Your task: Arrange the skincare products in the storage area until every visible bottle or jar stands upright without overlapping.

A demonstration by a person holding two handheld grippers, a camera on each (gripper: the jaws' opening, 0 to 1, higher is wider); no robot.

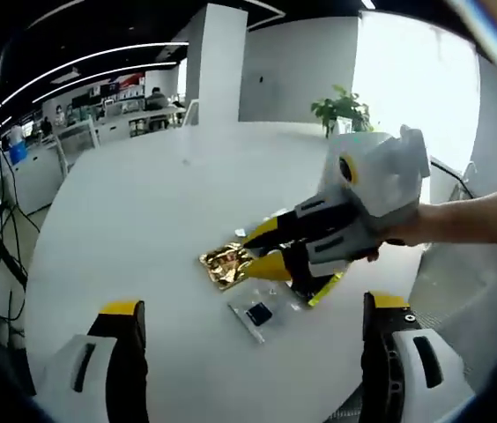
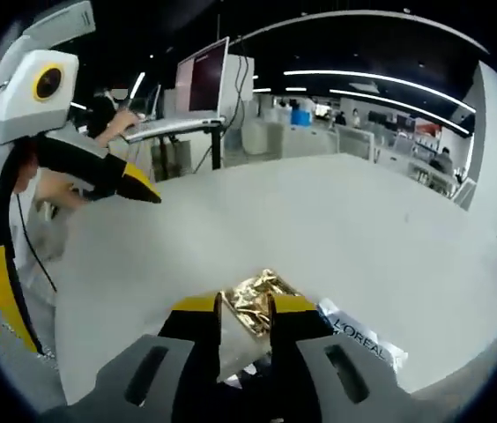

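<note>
A crinkled gold foil sachet point(image 1: 224, 264) lies on the white round table point(image 1: 143, 203). My right gripper point(image 1: 248, 252) reaches in from the right, its yellow tips closed on the sachet's edge. The right gripper view has the gold sachet point(image 2: 253, 304) pinched between the jaws of the right gripper point(image 2: 245, 308). A clear sachet point(image 1: 257, 315) with a dark square lies just in front; it reads L'OREAL point(image 2: 359, 339). My left gripper point(image 1: 255, 305) hovers wide open above the near table edge, holding nothing. One of its yellow-tipped fingers point(image 2: 137, 185) shows at upper left.
A person's forearm point(image 1: 469, 220) holds the right gripper. A potted plant point(image 1: 341, 110) stands at the table's far side. A laptop on a stand point(image 2: 200, 88) and office desks lie beyond the table. A yellow-green strip point(image 1: 323, 291) lies under the right gripper.
</note>
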